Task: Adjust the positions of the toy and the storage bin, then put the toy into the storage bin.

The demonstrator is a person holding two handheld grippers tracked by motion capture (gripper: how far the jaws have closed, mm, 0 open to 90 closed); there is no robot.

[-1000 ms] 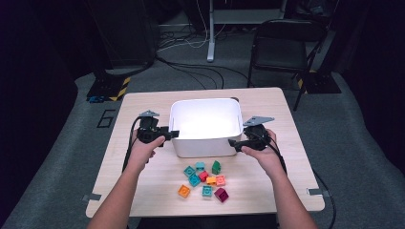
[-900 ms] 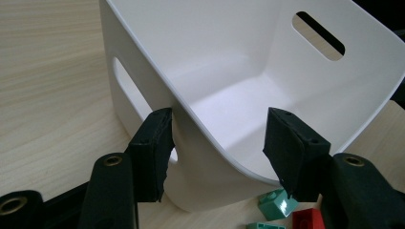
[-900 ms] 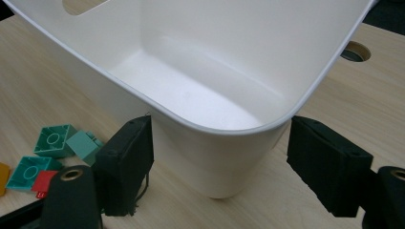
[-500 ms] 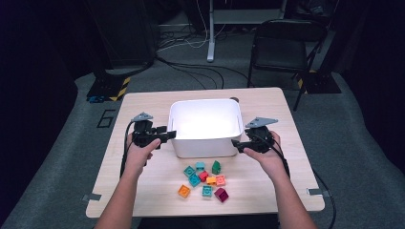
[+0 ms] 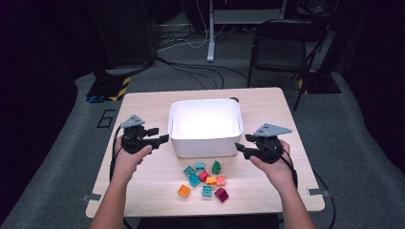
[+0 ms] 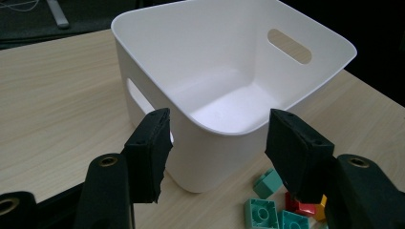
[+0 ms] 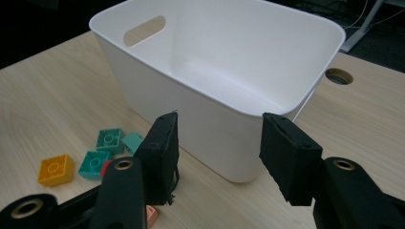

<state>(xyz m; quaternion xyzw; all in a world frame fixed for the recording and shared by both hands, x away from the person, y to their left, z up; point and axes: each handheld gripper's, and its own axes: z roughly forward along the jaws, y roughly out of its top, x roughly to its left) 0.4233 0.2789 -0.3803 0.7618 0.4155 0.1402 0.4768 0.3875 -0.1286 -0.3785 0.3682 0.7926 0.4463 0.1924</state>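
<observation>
Between the two grippers sits the white bin (image 5: 205,128); left gripper (image 5: 163,139) and right gripper (image 5: 237,146) hover beside it, fingers spread wide, grasping nothing.

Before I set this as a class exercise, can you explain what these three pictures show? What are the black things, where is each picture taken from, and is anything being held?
A person sits at a wooden table holding a hand tool in each hand: a two-jaw gripper. The high view looks down from above, with the left gripper and the right gripper on either side of a white bin. The other two pictures come from small cameras riding on each gripper, so the black blocks at the bottom are that gripper's own jaws. Both stand open, pointing at the bin's near corners and holding nothing. The bin is empty. In front of it lies a loose cluster of toy bricks in teal, red, orange, green and magenta.
</observation>
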